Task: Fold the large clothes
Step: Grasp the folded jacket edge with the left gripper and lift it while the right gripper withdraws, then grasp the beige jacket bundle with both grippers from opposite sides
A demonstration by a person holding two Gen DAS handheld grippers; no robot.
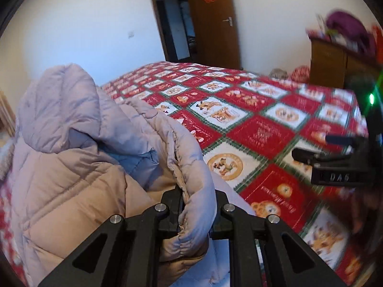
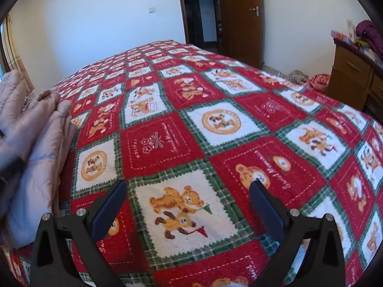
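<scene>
A pale lilac puffer jacket (image 1: 71, 143) with a hood is lifted and bunched at the left of the left wrist view. My left gripper (image 1: 195, 198) is shut on a padded edge of the jacket, which bulges between the fingers. The jacket also shows at the left edge of the right wrist view (image 2: 36, 143), lying on the bed. My right gripper (image 2: 189, 189) is open and empty above the red teddy-bear bedspread (image 2: 215, 131). It also shows blurred at the right of the left wrist view (image 1: 311, 148).
The bedspread (image 1: 251, 119) covers a large bed. A brown door (image 2: 239, 19) stands open at the back. A wooden dresser (image 2: 354, 71) with clothes on top stands at the right. Items lie on the floor next to it (image 2: 299, 76).
</scene>
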